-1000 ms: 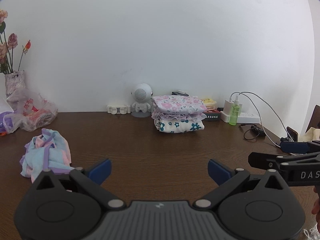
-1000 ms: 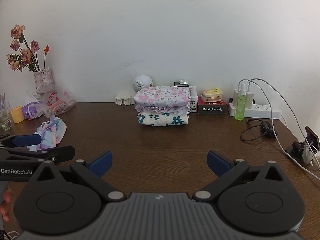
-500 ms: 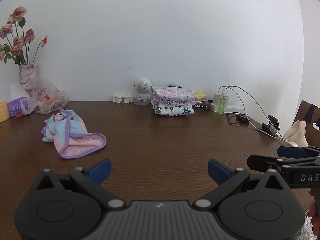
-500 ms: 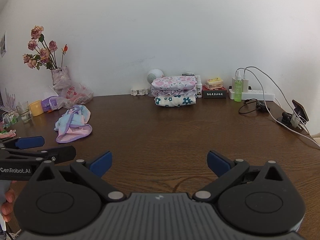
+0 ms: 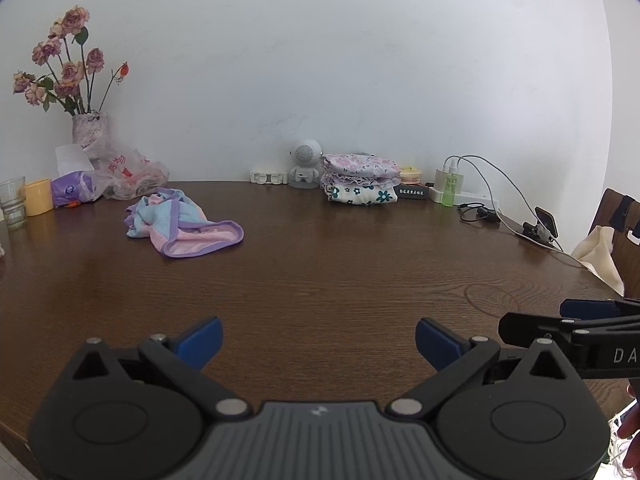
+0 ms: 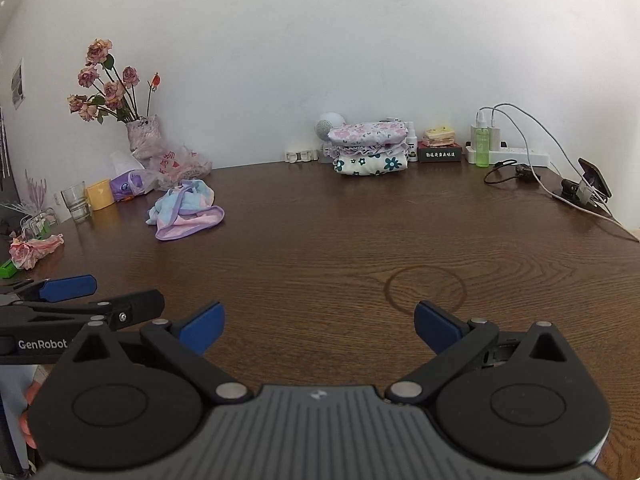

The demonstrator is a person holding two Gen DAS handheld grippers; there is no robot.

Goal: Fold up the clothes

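Observation:
A crumpled pink, blue and purple garment (image 5: 182, 222) lies unfolded on the dark wooden table (image 5: 320, 272) at the far left; it also shows in the right wrist view (image 6: 186, 214). A stack of folded floral clothes (image 5: 362, 182) sits at the back by the wall, also in the right wrist view (image 6: 370, 148). My left gripper (image 5: 318, 344) is open and empty above the table's near edge. My right gripper (image 6: 318, 326) is open and empty beside it, to its right.
A vase of dried roses (image 5: 86, 128), plastic bags (image 5: 124, 176), a yellow cup (image 5: 38, 196) and a glass (image 5: 12, 202) stand at the back left. A small white robot speaker (image 5: 306, 162), a green bottle (image 5: 450, 190), a power strip with cables (image 6: 516, 156) and a phone holder (image 6: 588, 188) sit at the back right.
Both grippers have pulled back from the wall toward the table's near edge, so the clothes look farther away. The crumpled garment and the folded stack have not moved. Both grippers stay open.

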